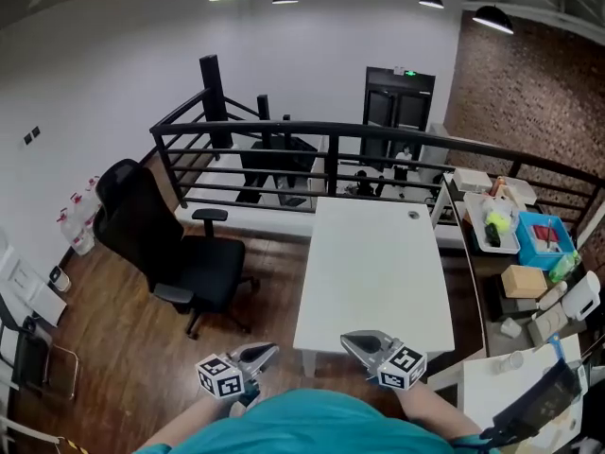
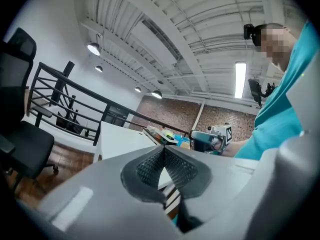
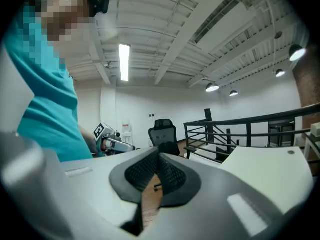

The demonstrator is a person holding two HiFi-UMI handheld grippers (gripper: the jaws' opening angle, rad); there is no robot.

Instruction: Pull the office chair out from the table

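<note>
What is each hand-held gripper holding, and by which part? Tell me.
Nothing. The left hand-held gripper and the right hand-held gripper both have shut, empty jaws; the office chair stands free, apart from both.

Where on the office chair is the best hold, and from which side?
Probably the near armrest of the office chair, approached from above on its near side: it is a slim, level bar, while the backrest is broad.

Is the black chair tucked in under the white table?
No, the chair stands left of the table, apart from it, with bare wooden floor between them.
</note>
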